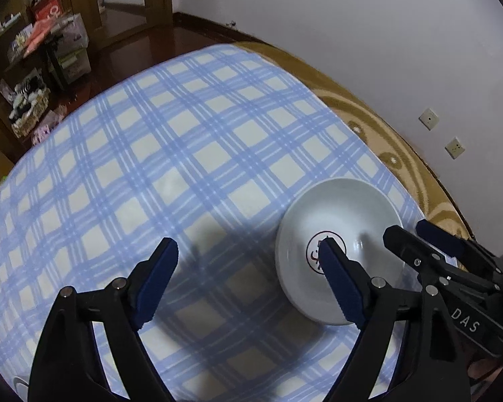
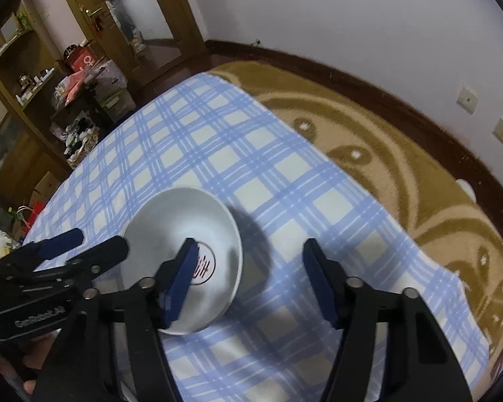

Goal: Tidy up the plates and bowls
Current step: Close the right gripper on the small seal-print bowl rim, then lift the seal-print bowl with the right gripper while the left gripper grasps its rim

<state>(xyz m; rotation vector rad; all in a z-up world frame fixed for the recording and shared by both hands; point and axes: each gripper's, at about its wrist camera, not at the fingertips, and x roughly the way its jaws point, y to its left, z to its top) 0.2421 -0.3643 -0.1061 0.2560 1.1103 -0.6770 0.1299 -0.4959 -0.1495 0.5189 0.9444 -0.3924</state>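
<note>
A white bowl with a red round mark inside stands upright on the blue checked cloth. My left gripper is open. Its right finger hangs over the bowl's middle and its left finger over the cloth, so the bowl's near-left rim lies between them. In the right wrist view the same bowl sits left of centre. My right gripper is open too, with its left finger inside the bowl and its right finger well outside the rim. No pad presses on the rim. Each gripper shows in the other's view: right gripper, left gripper.
The cloth covers a low surface whose edge falls to a brown patterned rug on the right. Cluttered wooden shelves and boxes stand at the far left. A white wall with sockets runs behind.
</note>
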